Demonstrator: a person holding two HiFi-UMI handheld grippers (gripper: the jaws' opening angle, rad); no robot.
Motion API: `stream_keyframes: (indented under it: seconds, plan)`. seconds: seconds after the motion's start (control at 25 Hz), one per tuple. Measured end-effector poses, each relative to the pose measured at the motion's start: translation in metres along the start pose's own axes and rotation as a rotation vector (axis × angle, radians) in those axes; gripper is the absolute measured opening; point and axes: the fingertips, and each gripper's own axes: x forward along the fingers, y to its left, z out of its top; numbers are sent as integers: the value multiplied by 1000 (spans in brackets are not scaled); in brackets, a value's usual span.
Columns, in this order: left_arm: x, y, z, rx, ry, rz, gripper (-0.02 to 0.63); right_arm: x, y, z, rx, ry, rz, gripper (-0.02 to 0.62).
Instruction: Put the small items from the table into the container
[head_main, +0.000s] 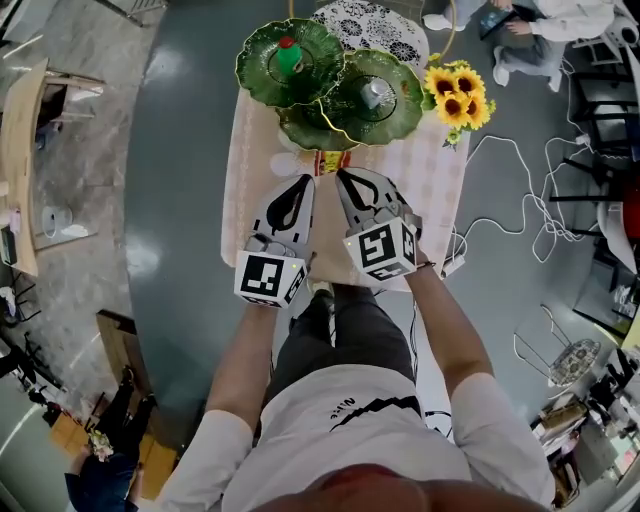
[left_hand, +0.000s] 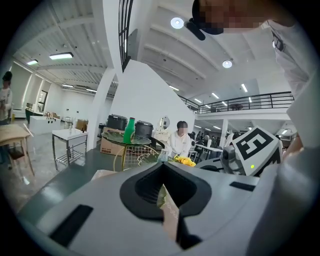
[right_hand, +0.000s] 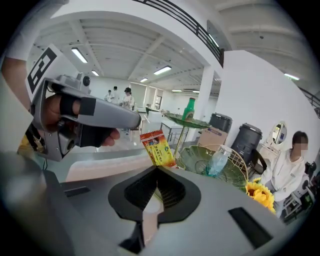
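Now right tool (right_hand: 157, 168) pinches a sachet (right_hand: 158, 147); red top, yellow-green body.

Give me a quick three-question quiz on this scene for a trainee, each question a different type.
1. Multiple choice: what does the right gripper hold? A) a spoon B) a sachet C) a cup
2. True or false: the green bottle stands upright in a dish.
3. Fill in: the flowers beside the dishes are ___.

Key: 1 B; 2 true; 3 sunflowers.
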Motion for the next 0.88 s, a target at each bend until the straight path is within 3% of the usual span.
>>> stream_keyframes:
  seconds: [0.56, 0.88]
  plan:
    - [35, 44, -32, -28, 1, 59, 7, 89, -11, -41, 0, 54, 12, 15]
    - [55, 73, -59, -33, -8, 89, 7, 129, -22, -65, -98, 112, -21, 15]
